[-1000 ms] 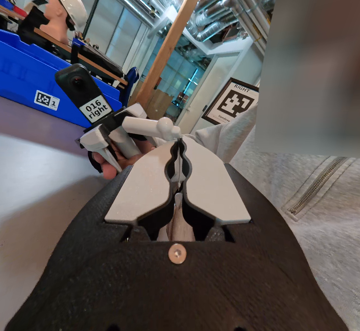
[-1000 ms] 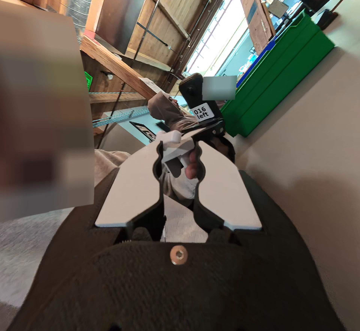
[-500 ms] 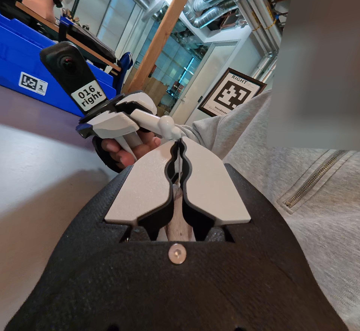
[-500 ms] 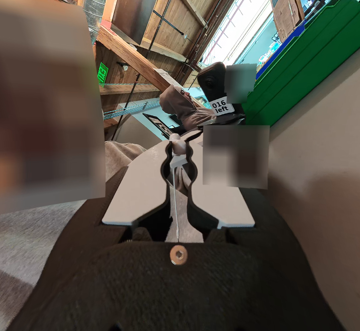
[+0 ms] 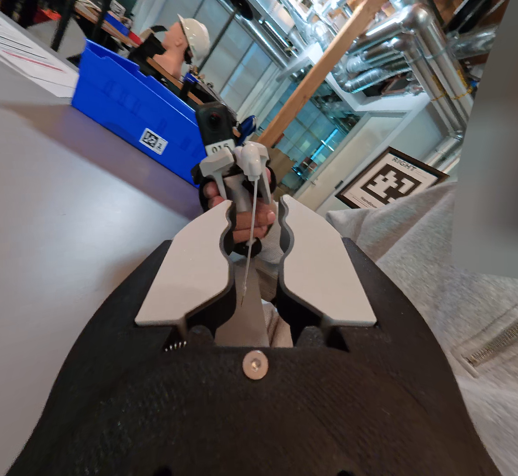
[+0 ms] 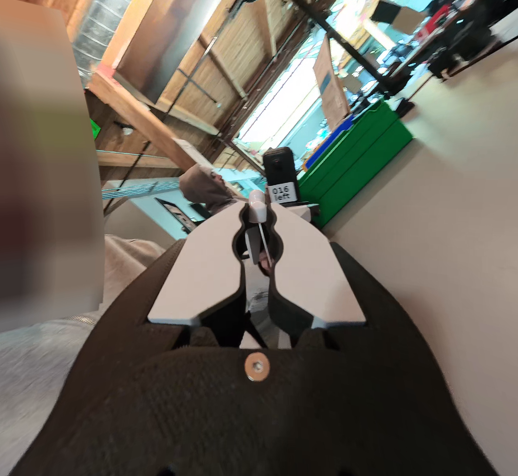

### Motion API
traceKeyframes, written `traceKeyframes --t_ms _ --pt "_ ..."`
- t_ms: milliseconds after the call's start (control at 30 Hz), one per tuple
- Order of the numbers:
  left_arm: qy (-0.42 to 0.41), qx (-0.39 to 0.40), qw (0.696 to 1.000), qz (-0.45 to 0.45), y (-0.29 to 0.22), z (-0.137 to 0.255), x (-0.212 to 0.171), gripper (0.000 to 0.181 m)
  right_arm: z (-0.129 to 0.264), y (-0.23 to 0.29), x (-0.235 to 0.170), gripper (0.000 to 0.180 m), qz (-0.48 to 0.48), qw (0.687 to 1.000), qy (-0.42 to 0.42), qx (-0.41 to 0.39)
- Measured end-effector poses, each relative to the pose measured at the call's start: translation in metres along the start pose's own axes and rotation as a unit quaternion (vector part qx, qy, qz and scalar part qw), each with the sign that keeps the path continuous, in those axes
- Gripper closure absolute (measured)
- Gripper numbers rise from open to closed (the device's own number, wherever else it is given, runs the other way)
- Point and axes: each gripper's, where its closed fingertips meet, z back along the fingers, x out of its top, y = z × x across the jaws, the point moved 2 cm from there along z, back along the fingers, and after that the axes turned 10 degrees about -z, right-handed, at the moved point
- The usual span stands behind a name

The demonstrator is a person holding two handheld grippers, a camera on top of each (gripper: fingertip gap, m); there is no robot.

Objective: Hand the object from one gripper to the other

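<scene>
Right tool (image 6: pixel 257 211) pinching white probe (image 5: pixel 251 182) bulb, stem toward spread left tool (image 5: pixel 255 206)

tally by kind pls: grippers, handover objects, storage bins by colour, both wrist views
Grippers: 2, the left gripper open, the right gripper shut on the white object.
White object with thin stem: 1.
Blue bin on the table: 1.
Green bin on the table: 1.
Total: 5.
</scene>
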Motion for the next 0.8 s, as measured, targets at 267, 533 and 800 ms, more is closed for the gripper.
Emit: traceKeyframes --t_ms 267,533,800 --pt "-0.009 0.058 0.998 0.005 0.015 0.004 0.002 0.148 -0.007 -0.013 -0.008 0.168 0.009 0.998 0.008 -0.059" --pt "-0.001 0.049 0.998 0.026 0.015 0.002 -0.002 0.164 -0.012 -0.017 -0.015 0.168 0.015 0.997 0.016 -0.079" --pt "0.004 0.048 0.998 0.033 0.015 0.002 -0.002 0.167 -0.011 -0.018 -0.015 0.160 0.061 0.993 0.025 -0.098"
